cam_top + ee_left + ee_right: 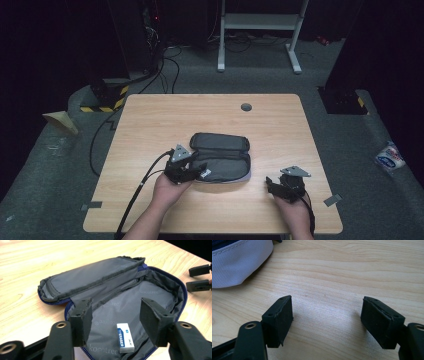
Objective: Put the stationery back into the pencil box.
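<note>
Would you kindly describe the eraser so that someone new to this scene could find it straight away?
On the wooden table lies a dark grey pencil case, zipped open and spread flat. Inside its nearer half, on the lining printed "kocotree", rests the eraser, between the left tongs' open jaws. It is a small white block in a blue-and-white sleeve marked "ERASER", the one loose item visible in the case.

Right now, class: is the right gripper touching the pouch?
Apart. The right gripper view shows the open right gripper over bare table, wood lying between it and the pouch.
</note>
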Motion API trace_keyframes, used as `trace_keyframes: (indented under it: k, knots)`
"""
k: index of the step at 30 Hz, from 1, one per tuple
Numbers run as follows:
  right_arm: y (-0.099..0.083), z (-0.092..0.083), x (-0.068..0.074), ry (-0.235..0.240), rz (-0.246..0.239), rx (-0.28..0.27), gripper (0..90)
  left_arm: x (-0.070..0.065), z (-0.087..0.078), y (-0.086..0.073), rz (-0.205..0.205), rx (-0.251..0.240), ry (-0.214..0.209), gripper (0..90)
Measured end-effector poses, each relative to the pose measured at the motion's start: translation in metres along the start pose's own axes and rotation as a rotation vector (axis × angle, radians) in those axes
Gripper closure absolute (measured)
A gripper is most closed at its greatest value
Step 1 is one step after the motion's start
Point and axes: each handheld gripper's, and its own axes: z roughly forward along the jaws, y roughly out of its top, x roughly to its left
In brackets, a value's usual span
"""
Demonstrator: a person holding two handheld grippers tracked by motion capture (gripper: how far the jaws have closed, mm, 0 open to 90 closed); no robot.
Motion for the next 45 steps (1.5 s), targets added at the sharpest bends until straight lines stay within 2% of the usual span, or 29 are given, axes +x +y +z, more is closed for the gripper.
trace_keyframes:
  k: [9,15,18,21,28,32,40,45]
  knots:
    - [0.000,0.000,0.000,-0.001,0.003,0.000,25.7,0.003,-0.009,0.000,0.024,-0.019,0.018,31.7]
    - [0.000,0.000,0.000,-0.001,0.003,0.000,25.7,0.011,-0.018,0.001,0.016,-0.030,0.056,17.2]
    - [0.000,0.000,0.000,-0.001,0.003,0.001,25.7,0.014,-0.020,0.001,0.016,-0.019,0.061,12.4]
    - [0.000,0.000,0.000,-0.001,0.003,0.001,25.7,0.019,-0.021,0.001,0.019,0.006,0.064,1.1]
    - [0.000,0.000,0.000,-0.001,0.003,0.001,25.7,0.030,-0.027,-0.006,0.006,0.004,0.090,0.0]
    - [0.000,0.000,0.000,-0.001,0.003,0.001,25.7,0.040,-0.033,-0.011,-0.019,0.000,0.112,0.0]
    - [0.000,0.000,0.000,-0.001,0.000,0.000,25.7,0.065,-0.050,-0.025,-0.057,0.007,0.163,0.0]
    - [0.000,0.000,0.000,-0.002,0.003,0.000,25.7,0.083,-0.064,-0.039,-0.097,0.018,0.206,0.0]
